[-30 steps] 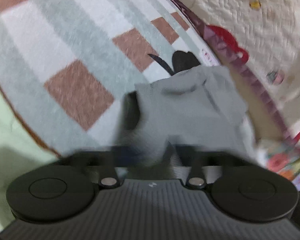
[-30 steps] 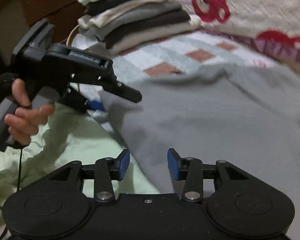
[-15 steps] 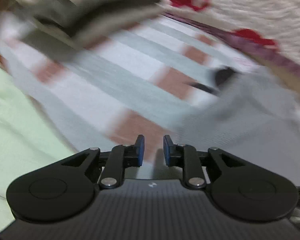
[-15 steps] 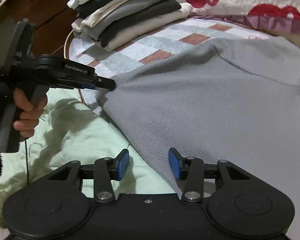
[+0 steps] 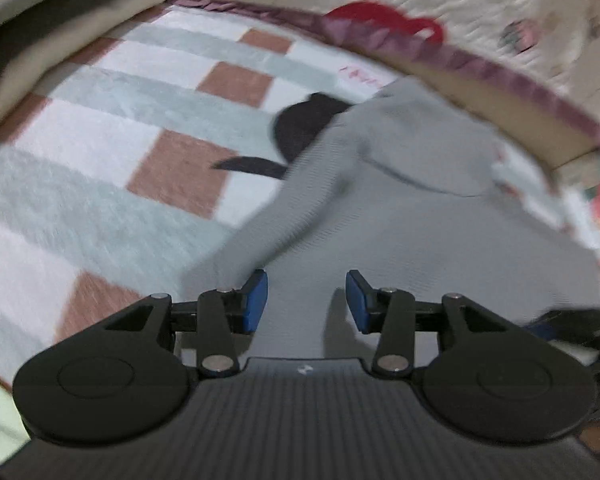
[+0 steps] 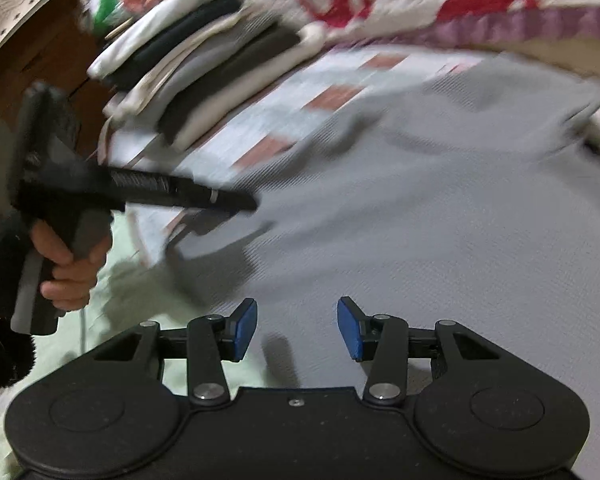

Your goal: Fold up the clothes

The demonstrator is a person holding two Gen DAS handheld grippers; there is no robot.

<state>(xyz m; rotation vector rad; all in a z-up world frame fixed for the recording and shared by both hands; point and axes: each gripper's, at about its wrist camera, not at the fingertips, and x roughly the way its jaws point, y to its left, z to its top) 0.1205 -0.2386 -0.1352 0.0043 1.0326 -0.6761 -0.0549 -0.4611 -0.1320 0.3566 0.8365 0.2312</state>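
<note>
- Sweater (image 6: 440, 208), grey ribbed knit, lies spread on the checked blanket (image 5: 112, 152).
- Left tool (image 5: 306, 300) is level over its near-left edge, pads apart.
- Right tool (image 6: 297, 328) hovers low, pads apart, empty.

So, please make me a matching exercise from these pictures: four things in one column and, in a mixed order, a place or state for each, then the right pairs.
Things:
1. grey garment
2. stack of folded clothes
3. left gripper
4. checked blanket

Places or states:
A. open, just above grey fabric
B. piled at the far left of the bed
C. spread out across the bed
D. lying under the grey fabric

Pairs: 1-C, 2-B, 3-A, 4-D
</note>
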